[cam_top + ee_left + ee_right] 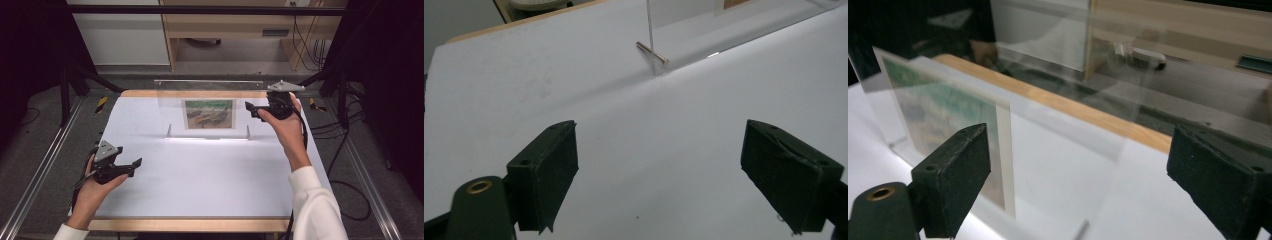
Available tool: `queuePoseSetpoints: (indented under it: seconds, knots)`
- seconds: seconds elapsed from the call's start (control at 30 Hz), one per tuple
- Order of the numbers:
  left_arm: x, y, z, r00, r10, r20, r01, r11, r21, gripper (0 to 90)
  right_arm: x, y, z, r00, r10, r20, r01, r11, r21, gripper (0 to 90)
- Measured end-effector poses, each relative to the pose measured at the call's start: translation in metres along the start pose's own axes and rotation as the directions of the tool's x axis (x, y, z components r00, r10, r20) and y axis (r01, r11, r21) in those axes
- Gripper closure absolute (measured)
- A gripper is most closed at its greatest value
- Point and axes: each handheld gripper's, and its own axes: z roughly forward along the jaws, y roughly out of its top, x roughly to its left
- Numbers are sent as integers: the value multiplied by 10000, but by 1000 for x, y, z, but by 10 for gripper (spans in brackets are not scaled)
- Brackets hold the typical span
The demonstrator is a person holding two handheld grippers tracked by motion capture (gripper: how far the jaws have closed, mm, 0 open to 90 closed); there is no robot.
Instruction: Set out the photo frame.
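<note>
Two black grippers stand wide apart and empty: the right gripper (251, 111) beside the clear acrylic picture frame (209, 113), the left gripper (131, 165) over the white table sheet (200, 170).

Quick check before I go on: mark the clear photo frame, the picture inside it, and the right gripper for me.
clear photo frame (172, 97), high view, on the bare clear panel left of the picture.
picture (208, 113), high view, on the middle of the print.
right gripper (250, 108), high view, between its open jaw tips.

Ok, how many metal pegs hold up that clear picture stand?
2. One peg sits at the stand's lower left corner, the other peg at its lower right corner.
</note>
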Motion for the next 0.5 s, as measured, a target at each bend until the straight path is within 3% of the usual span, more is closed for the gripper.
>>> queuePoseSetpoints:
  seconds: [0.07, 0.13, 0.27, 0.37, 0.5]
  knots:
    - [-1, -1, 0, 10000, -35, -72, 35, 10000, 25, 137, 4, -13, -11, 9997, -31, 243, 32, 10000, -47, 98]
    - [-2, -2, 0, 10000, -22, -92, 23, 10000, 41, 118, 13, -35, -23, 9983, -291, 503, 278, 9993, 267, 83]
    - [-6, -7, 2, 9999, -104, -72, 105, 9999, 133, 85, 30, -82, -43, 9984, -299, 479, 261, 9966, 779, 97]
    - [-11, -10, 3, 9999, 2, -125, -2, 10000, -3, 75, 41, -120, -57, 9963, -603, 612, 519, 9899, 1317, 110]
    - [-12, -14, 6, 10000, 23, -45, -23, 9999, 109, 62, 42, -146, -68, 9987, -60, 514, -28, 9857, 1688, 118]
